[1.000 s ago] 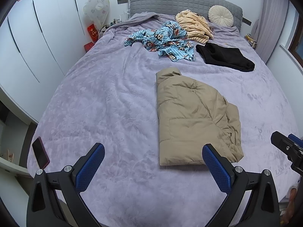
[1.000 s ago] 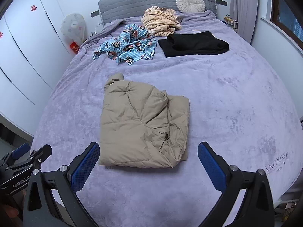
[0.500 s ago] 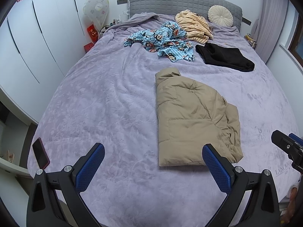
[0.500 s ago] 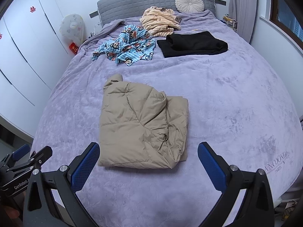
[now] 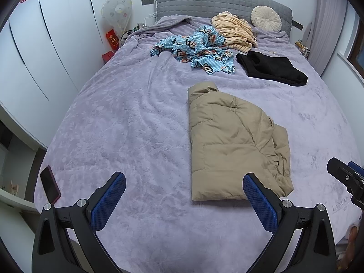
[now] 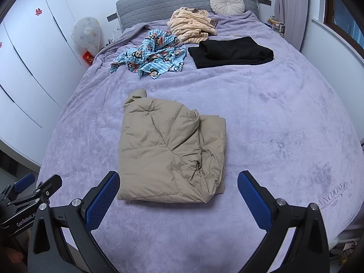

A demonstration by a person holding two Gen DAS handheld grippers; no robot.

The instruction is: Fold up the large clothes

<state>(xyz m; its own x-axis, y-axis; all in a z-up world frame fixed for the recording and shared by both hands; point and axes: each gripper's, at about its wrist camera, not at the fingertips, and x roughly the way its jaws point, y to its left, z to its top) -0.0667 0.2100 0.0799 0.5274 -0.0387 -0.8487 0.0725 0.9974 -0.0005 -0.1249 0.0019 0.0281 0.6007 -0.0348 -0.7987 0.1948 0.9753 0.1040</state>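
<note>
both claws, the left claw (image 5: pixel 184 195) and right claw (image 6: pixel 178 193), are wide open and hold nothing, and the tan coat (image 6: pixel 170 154) lies folded mid-frame on the bed (image 6: pixel 284 118), so its puffy right edge may pop open.

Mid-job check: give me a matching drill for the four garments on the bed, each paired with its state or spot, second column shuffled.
1. tan puffer jacket
2. black garment
3. blue monkey-print garment
4. striped cream garment

a. crumpled, left of the black one
b. heaped nearest the round cushion
c. folded, nearest both open grippers
d. folded flat, right of the print

Pairs: 1-c, 2-d, 3-a, 4-b
</note>
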